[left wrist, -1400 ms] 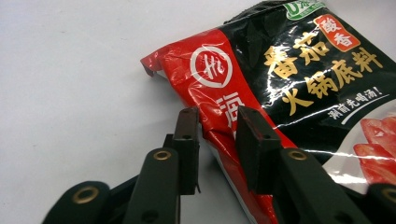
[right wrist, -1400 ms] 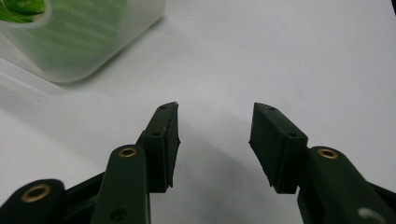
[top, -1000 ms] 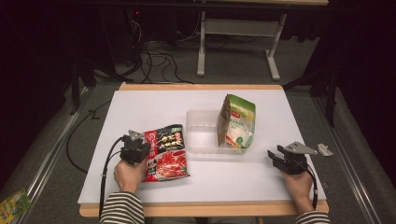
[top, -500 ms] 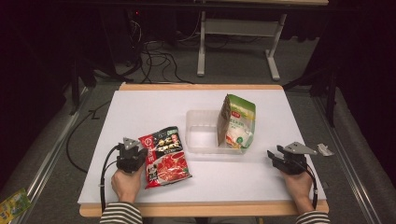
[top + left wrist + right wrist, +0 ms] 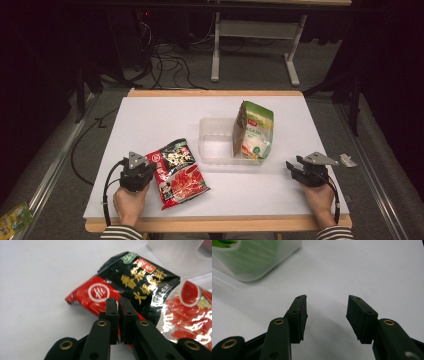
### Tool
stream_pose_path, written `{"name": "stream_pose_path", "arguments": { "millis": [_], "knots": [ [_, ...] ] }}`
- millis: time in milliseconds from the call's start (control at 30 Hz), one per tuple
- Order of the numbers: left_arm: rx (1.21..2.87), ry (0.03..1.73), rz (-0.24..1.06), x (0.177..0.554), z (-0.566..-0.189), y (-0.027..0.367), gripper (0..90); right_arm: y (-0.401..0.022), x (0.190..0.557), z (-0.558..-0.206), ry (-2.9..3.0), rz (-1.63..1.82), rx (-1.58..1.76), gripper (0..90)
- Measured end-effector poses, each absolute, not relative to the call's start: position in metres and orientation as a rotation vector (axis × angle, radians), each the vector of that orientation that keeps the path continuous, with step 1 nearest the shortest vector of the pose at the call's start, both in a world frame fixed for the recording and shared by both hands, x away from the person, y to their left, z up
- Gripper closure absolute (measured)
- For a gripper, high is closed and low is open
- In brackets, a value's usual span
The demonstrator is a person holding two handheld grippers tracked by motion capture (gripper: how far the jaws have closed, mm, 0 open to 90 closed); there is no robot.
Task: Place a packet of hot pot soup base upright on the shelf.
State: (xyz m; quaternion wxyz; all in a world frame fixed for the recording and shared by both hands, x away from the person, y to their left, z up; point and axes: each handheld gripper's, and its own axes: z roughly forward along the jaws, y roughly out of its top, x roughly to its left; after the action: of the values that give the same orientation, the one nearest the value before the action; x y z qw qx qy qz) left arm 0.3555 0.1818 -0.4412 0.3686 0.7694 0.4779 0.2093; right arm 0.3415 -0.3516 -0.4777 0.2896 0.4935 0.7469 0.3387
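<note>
Red packet (image 5: 140, 290) nearer, fingers (image 5: 112, 315) pinching

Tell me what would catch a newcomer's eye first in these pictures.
The glossy red and black snack packet stands out most: it lies near the front left of the white table, and the left gripper is shut on its near edge. Next comes the green pouch, standing upright in the right end of the clear plastic tub at mid-table. The right gripper rests open over bare table at the front right.
</note>
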Motion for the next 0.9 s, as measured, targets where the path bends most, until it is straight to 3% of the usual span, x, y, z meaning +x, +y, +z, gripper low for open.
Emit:
{"name": "stream_pose_path", "arguments": {
  "millis": [367, 900],
  "knots": [
    [2.016, 1.220, 0.547, 0.406, -0.442, 0.186, 61.3, -0.350, 0.343, -0.478, 2.006, 0.872, 1.314, 51.4],
    [2.062, 1.321, 0.302, 0.436, -0.463, 0.194, 41.4, -0.349, 0.343, -0.479, 2.015, 0.861, 1.297, 51.2]
  ]
}}
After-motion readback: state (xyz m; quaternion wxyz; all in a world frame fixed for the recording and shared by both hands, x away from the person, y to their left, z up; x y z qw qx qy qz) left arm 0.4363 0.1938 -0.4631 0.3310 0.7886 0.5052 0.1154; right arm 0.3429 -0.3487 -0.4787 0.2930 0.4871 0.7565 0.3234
